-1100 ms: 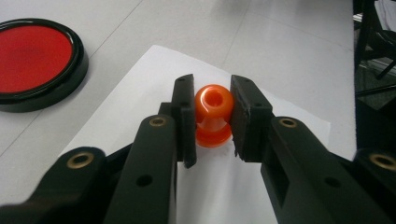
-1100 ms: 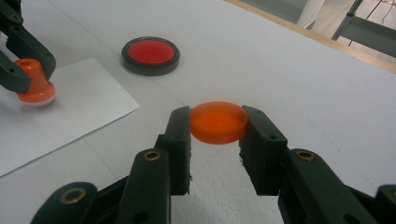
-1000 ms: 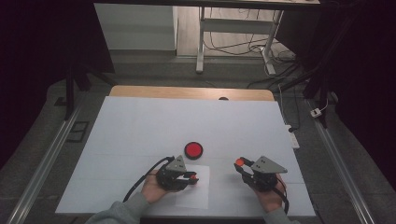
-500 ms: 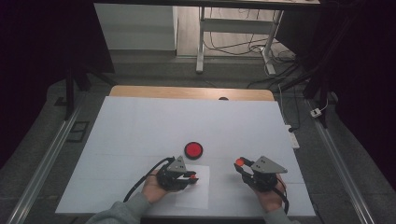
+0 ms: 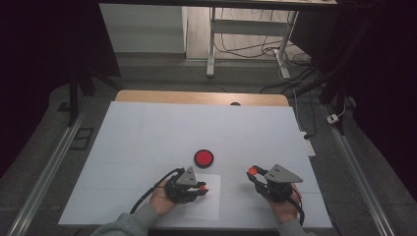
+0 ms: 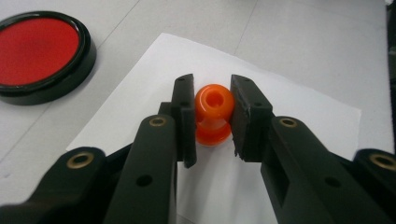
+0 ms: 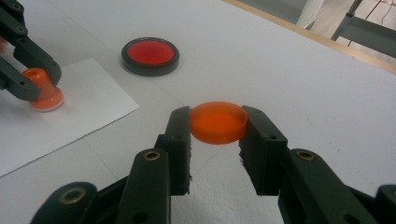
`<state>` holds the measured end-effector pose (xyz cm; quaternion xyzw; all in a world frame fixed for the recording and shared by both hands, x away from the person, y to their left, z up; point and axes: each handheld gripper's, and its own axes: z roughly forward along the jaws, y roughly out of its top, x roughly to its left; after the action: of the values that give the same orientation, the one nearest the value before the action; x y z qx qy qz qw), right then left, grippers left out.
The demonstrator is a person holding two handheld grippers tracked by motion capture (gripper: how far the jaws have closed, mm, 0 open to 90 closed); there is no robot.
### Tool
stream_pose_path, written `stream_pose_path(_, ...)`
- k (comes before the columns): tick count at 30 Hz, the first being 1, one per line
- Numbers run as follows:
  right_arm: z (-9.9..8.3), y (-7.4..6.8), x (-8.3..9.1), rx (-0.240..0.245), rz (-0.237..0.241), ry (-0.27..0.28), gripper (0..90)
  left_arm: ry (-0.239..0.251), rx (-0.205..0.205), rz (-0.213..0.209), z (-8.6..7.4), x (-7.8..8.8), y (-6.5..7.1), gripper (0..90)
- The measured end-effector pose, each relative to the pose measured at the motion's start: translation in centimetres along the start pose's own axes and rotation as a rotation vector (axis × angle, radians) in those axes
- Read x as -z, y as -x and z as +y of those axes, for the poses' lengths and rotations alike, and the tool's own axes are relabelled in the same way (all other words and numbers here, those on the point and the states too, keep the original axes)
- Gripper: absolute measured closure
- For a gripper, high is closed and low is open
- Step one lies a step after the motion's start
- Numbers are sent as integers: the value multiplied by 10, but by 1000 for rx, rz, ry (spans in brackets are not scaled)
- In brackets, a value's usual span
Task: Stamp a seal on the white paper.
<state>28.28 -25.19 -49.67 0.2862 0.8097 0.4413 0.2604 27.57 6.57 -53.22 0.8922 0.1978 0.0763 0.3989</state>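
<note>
L tongs (image 6: 212, 116) clenched on orange stamp (image 6: 213, 112), lower centre, standing on white paper (image 6: 299, 107). R tongs (image 7: 217, 135) grasp orange cap (image 7: 218, 122) edgewise, frame centre. Risk: round cap squirts from pads if tilted; stamp smears paper if dragged.

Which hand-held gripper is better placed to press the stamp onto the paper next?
Left. The left hand-held gripper already grips the orange stamp over the paper; the right hand-held gripper holds the orange cap off it.
</note>
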Motion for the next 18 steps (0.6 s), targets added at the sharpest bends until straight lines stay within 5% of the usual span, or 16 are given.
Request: stream_pose_path(18,0,-2,-1,0,2,-1,639,4,-21,39,-2,0,6,728)
